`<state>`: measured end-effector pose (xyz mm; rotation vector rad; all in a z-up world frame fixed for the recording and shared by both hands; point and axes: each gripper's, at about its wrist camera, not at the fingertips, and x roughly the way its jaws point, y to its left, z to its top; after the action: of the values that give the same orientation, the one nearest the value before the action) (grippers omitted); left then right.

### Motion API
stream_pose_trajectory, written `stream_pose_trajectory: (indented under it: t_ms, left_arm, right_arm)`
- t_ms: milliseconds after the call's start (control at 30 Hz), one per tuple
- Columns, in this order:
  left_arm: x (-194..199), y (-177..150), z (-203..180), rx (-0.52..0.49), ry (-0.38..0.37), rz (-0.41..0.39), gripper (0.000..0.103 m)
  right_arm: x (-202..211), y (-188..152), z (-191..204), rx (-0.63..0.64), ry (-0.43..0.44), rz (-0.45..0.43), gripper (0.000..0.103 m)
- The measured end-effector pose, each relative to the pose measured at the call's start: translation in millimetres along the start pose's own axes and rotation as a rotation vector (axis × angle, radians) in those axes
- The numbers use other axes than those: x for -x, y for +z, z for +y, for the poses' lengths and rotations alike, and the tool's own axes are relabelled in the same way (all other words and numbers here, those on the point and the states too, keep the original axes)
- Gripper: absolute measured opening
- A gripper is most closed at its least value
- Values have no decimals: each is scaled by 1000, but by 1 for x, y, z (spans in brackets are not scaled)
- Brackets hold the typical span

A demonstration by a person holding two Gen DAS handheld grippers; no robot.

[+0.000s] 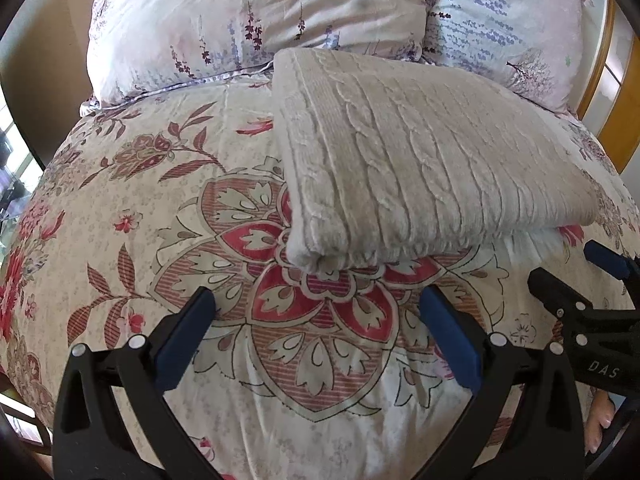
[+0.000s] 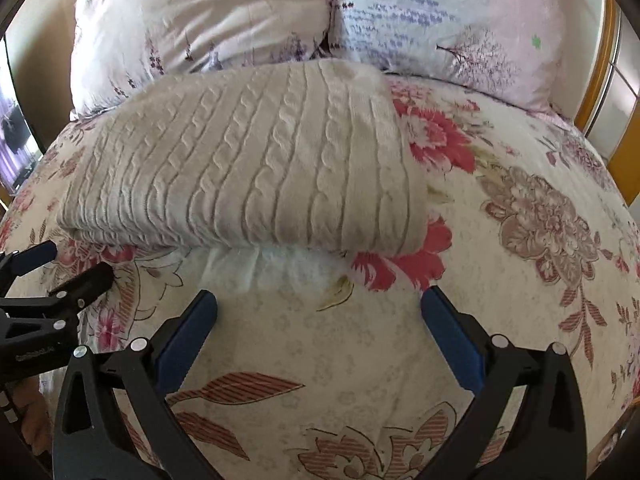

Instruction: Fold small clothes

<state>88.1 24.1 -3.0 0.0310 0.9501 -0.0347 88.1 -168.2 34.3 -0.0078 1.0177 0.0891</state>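
Observation:
A cream cable-knit sweater (image 1: 420, 168) lies folded into a thick rectangle on the floral bedspread (image 1: 132, 208). In the right wrist view the same sweater (image 2: 256, 176) fills the middle left, with a white ribbed layer (image 2: 256, 268) peeking out under its near edge. My left gripper (image 1: 318, 300) stands open just short of the sweater's near left corner, nothing between its blue pads. My right gripper (image 2: 318, 300) is open too, hovering over bare bedspread (image 2: 320, 360) in front of the near edge. Each gripper shows at the edge of the other's view: the right one (image 1: 576, 276), the left one (image 2: 76, 260).
Two pale floral pillows (image 1: 248, 24) (image 1: 500, 28) lean at the head of the bed behind the sweater. A yellow wooden frame (image 1: 616, 112) runs along the right. Fingers of a hand (image 1: 600, 424) show at the lower right.

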Motion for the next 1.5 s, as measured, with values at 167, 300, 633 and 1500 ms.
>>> stream_pose_trajectory:
  t_ms: [167, 300, 633, 1500]
  left_arm:
    - [1, -2, 0, 1, 2, -21, 101]
    - [1, -2, 0, 1, 2, -21, 101]
    - [2, -2, -1, 2, 3, -20, 101]
    - [1, -2, -1, 3, 4, -20, 101]
  right_arm:
    - [0, -1, 0, -2, 1, -1, 102]
    - [0, -1, -1, -1, 2, -1, 102]
    - [0, -1, -1, 0, 2, -1, 102]
    - [0, 0, -1, 1, 3, -2, 102]
